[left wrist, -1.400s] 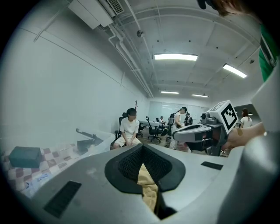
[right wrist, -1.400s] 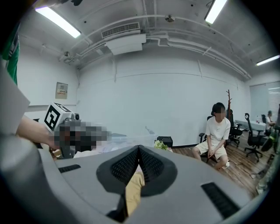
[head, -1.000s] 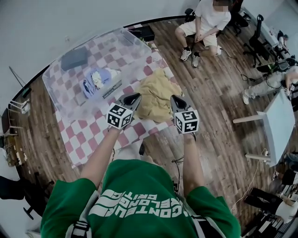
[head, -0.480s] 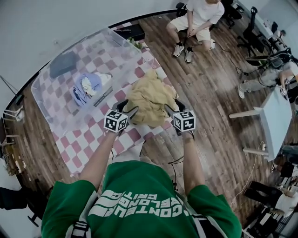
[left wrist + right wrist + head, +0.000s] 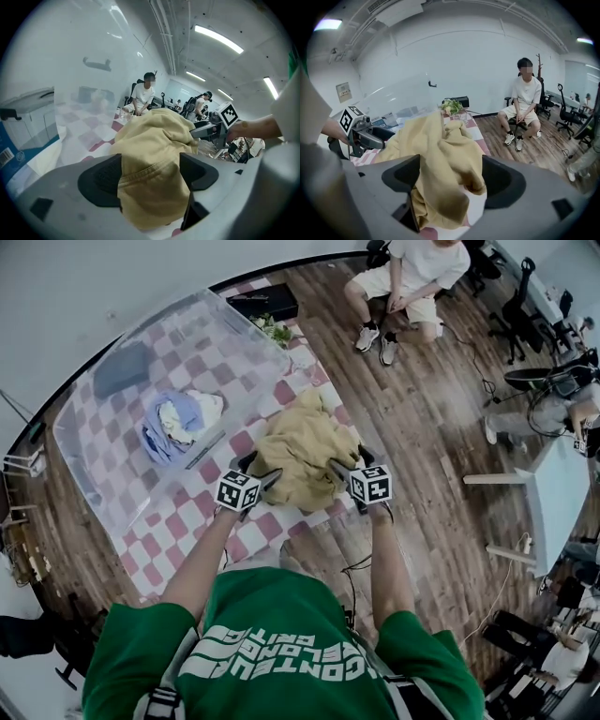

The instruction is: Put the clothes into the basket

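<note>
A clear basket [image 5: 253, 343] at ten o'clock holds two items: one blue-and-white garment [image 5: 173, 418] and one dark grey piece [image 5: 122, 367], possibly folded cloth. One yellow garment [image 5: 300, 451] lies outside it, at centre on the red-and-white checked table [image 5: 187, 531], its near edge loose between the opening jaws of the left gripper [image 5: 260, 468] and the right gripper [image 5: 352, 463]. Wood floor [image 5: 441, 446] surrounds the table; one person [image 5: 412, 277] sits at one o'clock.

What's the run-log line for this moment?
stage: pre-grasp | left gripper: jaws opening, yellow garment between them | right gripper: jaws opening, same garment between them | garment: outside basket
</note>
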